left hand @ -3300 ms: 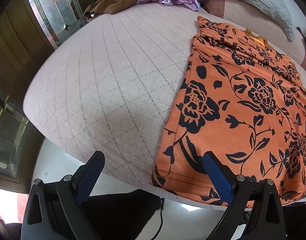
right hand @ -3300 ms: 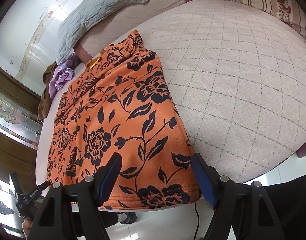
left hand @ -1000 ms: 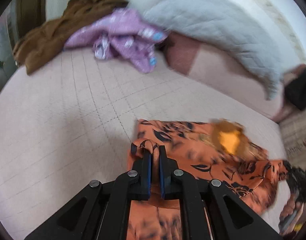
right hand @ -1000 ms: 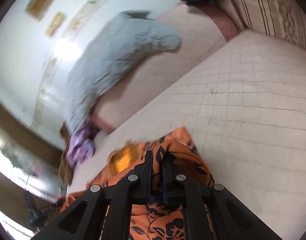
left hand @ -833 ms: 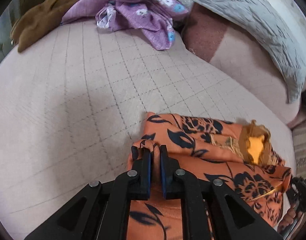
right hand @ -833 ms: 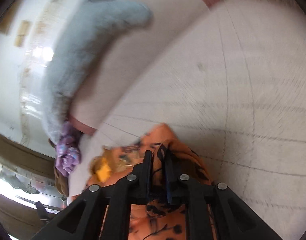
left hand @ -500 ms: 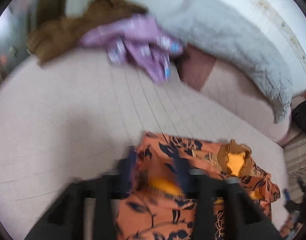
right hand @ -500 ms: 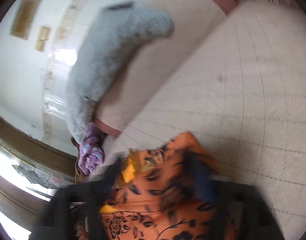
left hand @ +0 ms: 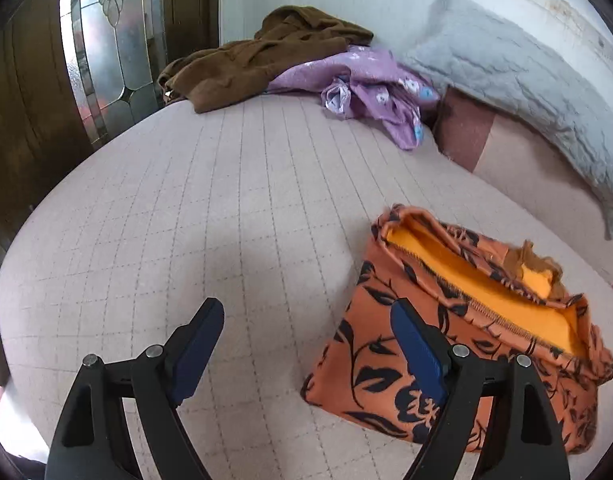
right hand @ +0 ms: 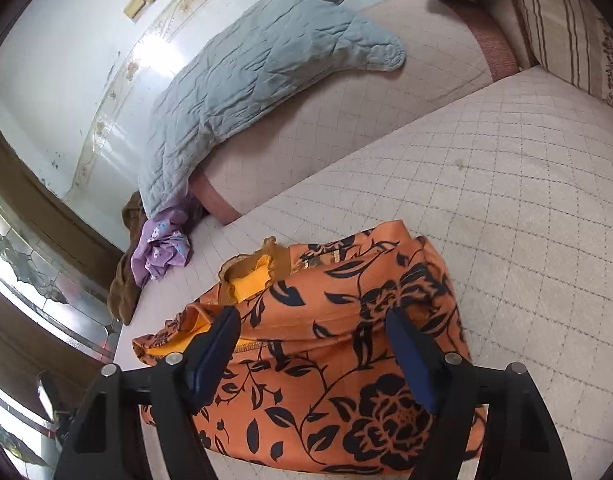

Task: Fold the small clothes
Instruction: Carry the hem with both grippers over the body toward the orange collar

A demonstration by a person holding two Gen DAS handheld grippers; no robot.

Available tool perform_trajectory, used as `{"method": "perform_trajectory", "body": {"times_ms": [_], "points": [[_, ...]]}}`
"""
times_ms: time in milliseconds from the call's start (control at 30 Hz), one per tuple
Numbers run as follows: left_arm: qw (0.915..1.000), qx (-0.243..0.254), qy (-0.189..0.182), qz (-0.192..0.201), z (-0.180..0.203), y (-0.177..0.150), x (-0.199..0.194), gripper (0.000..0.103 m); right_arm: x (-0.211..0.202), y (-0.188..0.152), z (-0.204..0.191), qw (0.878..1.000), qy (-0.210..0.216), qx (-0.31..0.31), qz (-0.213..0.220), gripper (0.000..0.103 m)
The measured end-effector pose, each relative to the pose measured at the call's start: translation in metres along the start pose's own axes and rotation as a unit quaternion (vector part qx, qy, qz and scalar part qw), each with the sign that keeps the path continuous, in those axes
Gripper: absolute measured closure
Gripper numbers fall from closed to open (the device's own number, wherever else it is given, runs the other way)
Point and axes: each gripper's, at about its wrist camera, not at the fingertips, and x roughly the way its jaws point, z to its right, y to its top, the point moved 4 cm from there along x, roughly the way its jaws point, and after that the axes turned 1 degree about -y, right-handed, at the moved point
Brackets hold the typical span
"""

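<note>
Now | left hand-held gripper (left hand: 306, 344) just opened wide, empty | right hand-held gripper (right hand: 312, 354) wide, closing slightly, above orange garment (right hand: 330, 360)

grey quilt (left hand: 518, 92), brown garment (left hand: 262, 64) — purple cloth (left hand: 370, 92)

left wrist: near, angled down over bed (left hand: 226, 200) | right wrist: likewise | shared: orange garment (left hand: 446, 320)

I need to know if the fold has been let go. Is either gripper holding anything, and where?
Nothing is held. The left gripper and right gripper both stand open, jaws just released, above the folded orange garment.
</note>
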Motion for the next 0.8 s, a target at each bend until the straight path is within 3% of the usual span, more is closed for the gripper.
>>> {"method": "perform_trajectory", "body": {"times_ms": [100,167,200,233,300,333,400,467,567,667,733,800], "points": [[0.9996,0.014,0.020,0.013,-0.004,0.010,0.004,0.017,0.000,0.004,0.006,1.000,0.008,0.021,-0.005,0.025],[1.0000,0.004,-0.007,-0.003,-0.006,0.015,0.012,0.017,0.003,0.006,0.016,0.998,0.021,0.053,-0.014,0.025],[0.9991,0.001,-0.042,-0.010,-0.003,0.018,0.014,0.023,0.006,0.006,0.020,0.996,0.034,0.075,-0.024,0.025],[0.9976,0.007,-0.068,-0.015,0.002,0.021,0.016,0.031,0.008,0.006,0.024,0.994,0.050,0.093,-0.033,0.025],[0.9923,0.044,-0.114,-0.022,0.020,0.026,0.014,0.078,0.013,0.004,0.027,0.989,0.075,0.116,-0.055,0.025],[0.9894,0.058,-0.131,-0.021,0.028,0.027,0.012,0.082,0.015,0.003,0.026,0.987,0.081,0.120,-0.062,0.025],[0.9800,0.093,-0.175,-0.017,0.050,0.029,0.006,0.082,0.019,0.002,0.024,0.986,0.089,0.123,-0.069,0.025],[0.9731,0.117,-0.195,-0.035,0.064,0.025,0.012,0.082,0.026,0.001,0.023,0.986,0.087,0.122,-0.077,0.025],[0.9652,0.132,-0.209,-0.085,0.079,0.011,0.029,0.082,0.036,-0.001,0.024,0.984,0.084,0.128,-0.091,0.025],[0.9638,0.119,-0.202,-0.127,0.081,0.004,0.046,0.082,0.048,-0.004,0.027,0.983,0.072,0.134,-0.105,0.025],[0.9618,0.107,-0.213,-0.134,0.081,0.003,0.048,0.072,0.053,-0.003,0.028,0.982,0.070,0.138,-0.107,0.025],[0.9571,0.090,-0.234,-0.146,0.084,0.006,0.053,0.047,0.058,-0.001,0.029,0.982,0.071,0.141,-0.105,0.025]]}}
